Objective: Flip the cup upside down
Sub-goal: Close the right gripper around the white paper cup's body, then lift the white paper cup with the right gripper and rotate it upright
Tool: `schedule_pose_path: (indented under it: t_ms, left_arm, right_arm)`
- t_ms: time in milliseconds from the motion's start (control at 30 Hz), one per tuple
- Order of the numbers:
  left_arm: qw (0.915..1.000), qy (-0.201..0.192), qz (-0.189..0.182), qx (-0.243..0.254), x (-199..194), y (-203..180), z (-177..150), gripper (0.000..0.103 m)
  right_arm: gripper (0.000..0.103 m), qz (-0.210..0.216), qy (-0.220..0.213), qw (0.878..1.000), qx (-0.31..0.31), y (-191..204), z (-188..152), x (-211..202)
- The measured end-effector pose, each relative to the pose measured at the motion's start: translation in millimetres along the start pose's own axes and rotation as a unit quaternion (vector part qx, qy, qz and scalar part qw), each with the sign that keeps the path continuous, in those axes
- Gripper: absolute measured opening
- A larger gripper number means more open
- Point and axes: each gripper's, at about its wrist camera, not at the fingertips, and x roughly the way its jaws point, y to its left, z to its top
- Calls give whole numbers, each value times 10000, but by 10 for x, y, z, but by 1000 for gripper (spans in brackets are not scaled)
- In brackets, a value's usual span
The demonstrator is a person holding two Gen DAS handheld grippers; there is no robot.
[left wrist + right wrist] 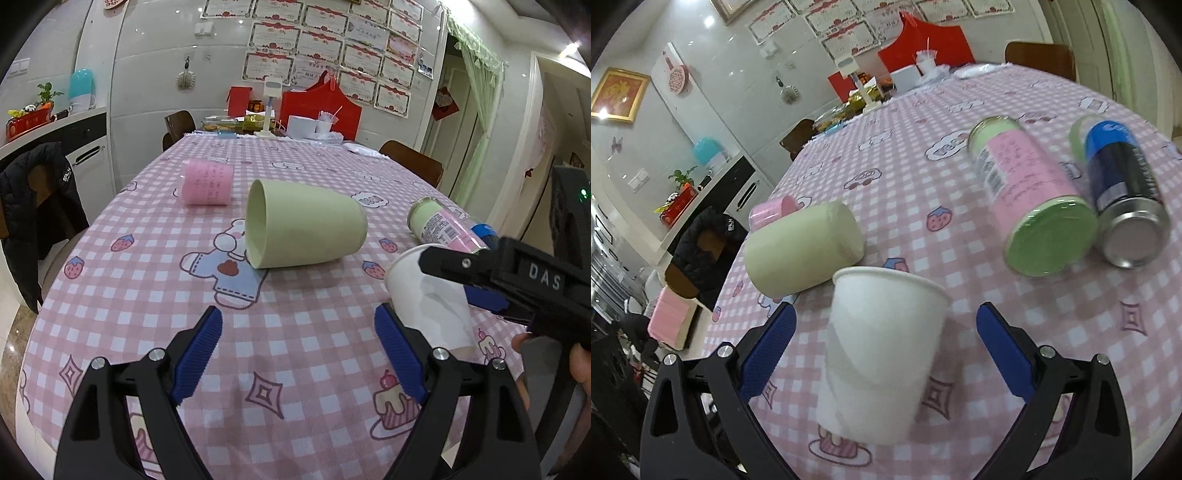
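A white paper cup (882, 354) stands mouth up on the pink checked tablecloth, a little tilted. My right gripper (886, 354) is open with its blue pads either side of the cup, not touching it. In the left wrist view the cup (428, 295) is at the right, with the right gripper's fingers (454, 266) around it. My left gripper (299, 354) is open and empty over the cloth, to the left of the cup.
A pale green cup (303, 225) lies on its side mid-table, a pink cup (207, 182) lies beyond it. A pink-and-green can (1030, 199) and a dark blue can (1123, 195) lie to the right. Chairs, boxes and clutter stand at the table's far end (306, 122).
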Motion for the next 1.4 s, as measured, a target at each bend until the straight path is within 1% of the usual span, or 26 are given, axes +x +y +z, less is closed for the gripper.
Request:
schedule_pose_path:
  t_ms: [133,167,200,267,367,600,667,767,900,1100,1233,1300,1400]
  left_arm:
    - [10000,8,-7,-35,37,44,7,83]
    - [10000,5,-8,-42,46,53,9,83]
    - [10000,1,-13,-46,52,60,8,83]
    - [10000,10,-45,-51,71,74,8,83]
    - [9999,-9,-105,-58,84,88,8,83]
    - [9998,-5,-184,-81,114,135,-22,83]
    - [9997,-15,-225,-126,111,168,-30,83]
    - [9994,-19,-237,-235,108,232,-39,83]
    - [9991,-40,-248,-344,89,273,-44,83]
    - [9993,-65,-233,-301,58,215,-42,83]
    - [9992,-64,-256,-292,59,152,-40,83]
    - [9993,-39,-269,-273,72,118,-37,83]
    - [9992,-9,-260,-299,87,100,-32,83]
  right_arm:
    - [90,39,162,9999,33,-5,35,103]
    - [86,12,198,9998,20,-6,36,126]
    - [77,-3,240,9997,15,-12,41,153]
    - [70,24,380,9993,22,-24,43,210]
    - [70,43,438,9990,-4,-8,52,247]
    - [69,-129,335,9990,-272,100,37,227]
    - [69,-169,244,9988,-402,154,23,198]
    - [69,-335,-17,9971,-684,259,-1,121]
    - [69,-568,-438,9915,-1084,369,-36,-14]
    - [69,-630,-849,9861,-1281,394,-17,-152]
    - [69,-788,-1216,9789,-1440,362,-29,-212]
    - [69,-856,-1322,9760,-1504,354,-52,-206]
    - [69,-862,-1354,9748,-1552,329,-80,-161]
